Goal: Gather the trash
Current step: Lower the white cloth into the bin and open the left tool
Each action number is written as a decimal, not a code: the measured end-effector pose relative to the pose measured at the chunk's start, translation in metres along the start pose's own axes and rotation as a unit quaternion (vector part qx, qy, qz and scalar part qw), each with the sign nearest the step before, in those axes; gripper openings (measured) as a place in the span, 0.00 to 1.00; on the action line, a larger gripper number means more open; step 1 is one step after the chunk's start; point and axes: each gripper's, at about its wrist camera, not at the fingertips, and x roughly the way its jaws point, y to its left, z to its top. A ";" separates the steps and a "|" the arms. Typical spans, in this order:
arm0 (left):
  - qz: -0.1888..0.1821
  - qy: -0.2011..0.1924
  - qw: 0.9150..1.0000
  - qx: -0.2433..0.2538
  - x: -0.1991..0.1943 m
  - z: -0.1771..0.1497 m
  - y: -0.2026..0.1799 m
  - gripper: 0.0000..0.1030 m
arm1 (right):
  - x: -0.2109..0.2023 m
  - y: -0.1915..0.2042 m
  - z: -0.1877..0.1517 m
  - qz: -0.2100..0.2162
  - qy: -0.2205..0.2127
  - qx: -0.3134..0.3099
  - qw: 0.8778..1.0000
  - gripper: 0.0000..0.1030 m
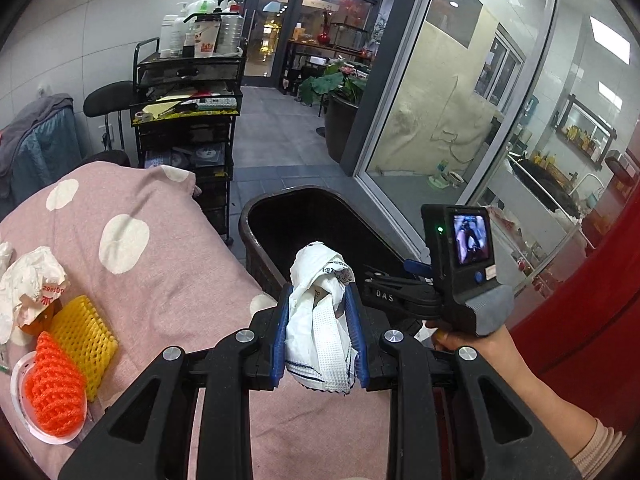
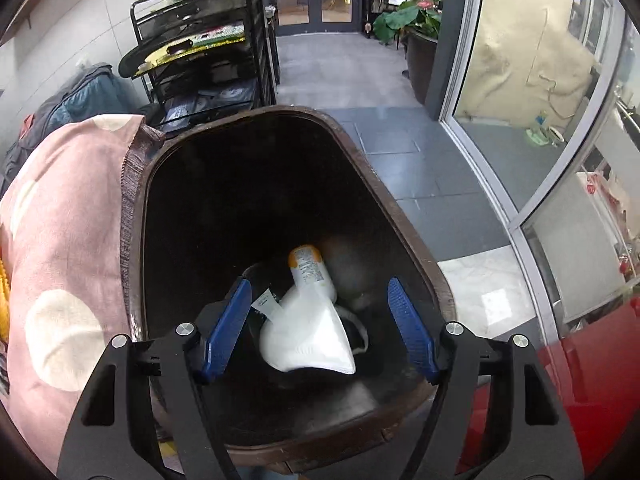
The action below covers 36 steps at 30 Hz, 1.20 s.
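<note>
My left gripper (image 1: 319, 304) is shut on a crumpled white wrapper (image 1: 320, 312) and holds it above the edge of the pink bed, just short of the dark brown trash bin (image 1: 256, 216). My right gripper (image 2: 320, 320) is open and empty over the bin's mouth (image 2: 136, 200); it also shows in the left wrist view (image 1: 456, 264). Inside the bin lie a white face mask (image 2: 316, 332) and a small bottle with an orange cap (image 2: 310, 270). On the bed at the left lie crumpled paper (image 1: 28, 292), a yellow foam net (image 1: 86, 332) and an orange foam net (image 1: 54, 388).
The pink dotted bedcover (image 1: 160, 264) is left of the bin. A black cart (image 1: 188, 120) with bottles stands behind it. A glass wall (image 1: 460, 120) and a potted plant (image 1: 340, 92) are on the right, with grey floor tiles (image 2: 360, 80) between. A red surface (image 2: 592, 380) is at the lower right.
</note>
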 end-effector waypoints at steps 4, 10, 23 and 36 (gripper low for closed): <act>-0.010 0.011 1.000 -0.002 0.011 0.005 -0.004 0.25 | -0.019 -0.006 -0.008 0.009 -0.011 0.004 1.000 0.69; -0.024 0.029 0.999 -0.009 0.034 0.019 -0.012 0.25 | -0.052 -0.015 -0.022 0.012 -0.035 0.013 0.999 0.71; -0.029 0.079 0.996 0.006 0.085 0.034 -0.032 0.25 | -0.109 -0.037 -0.066 0.003 -0.069 0.036 0.997 0.75; -0.026 0.117 0.993 -0.003 0.118 0.033 -0.037 0.28 | -0.130 -0.050 -0.095 0.012 -0.066 0.058 0.996 0.75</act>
